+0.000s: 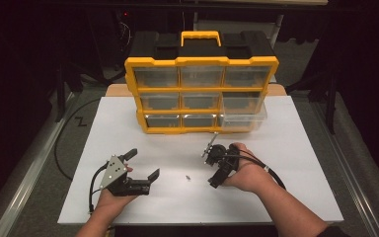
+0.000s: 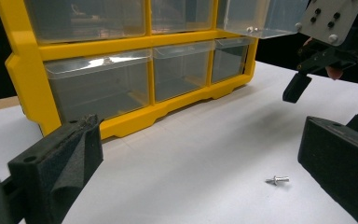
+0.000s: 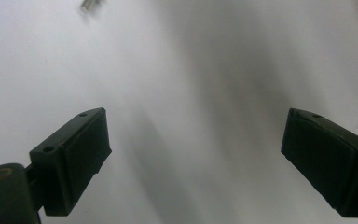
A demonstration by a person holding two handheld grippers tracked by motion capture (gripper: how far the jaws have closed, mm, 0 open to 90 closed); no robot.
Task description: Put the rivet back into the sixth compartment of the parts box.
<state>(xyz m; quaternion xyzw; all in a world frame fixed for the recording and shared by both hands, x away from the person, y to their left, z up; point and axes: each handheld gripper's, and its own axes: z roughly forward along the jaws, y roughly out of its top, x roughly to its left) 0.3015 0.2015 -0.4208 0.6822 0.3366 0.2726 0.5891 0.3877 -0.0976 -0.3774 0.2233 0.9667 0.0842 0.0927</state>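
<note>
So there's one tiny metal screw (image 1: 188,176) lying loose on the white tabletop (image 1: 286,148), right between the two hands. The left gripper (image 1: 143,165) has its jaws spread wide and held low, pointed across toward the screw. From the left gripper view the screw sits just inside the right-hand jaw, a bit ahead of it, not touching anything. The right gripper (image 1: 212,168) is tipped down at the tabletop, jaws wide apart too, nothing in them; in the right gripper view the screw (image 3: 89,4) is way off at the top left, well outside the gap.

Behind them stands the yellow organizer (image 1: 201,94), and its clear drawer (image 1: 243,116) on the right column is pulled out. My guess is that's left open on purpose so the screw can go straight in once somebody grabs it. The left looks better lined up for that.
</note>
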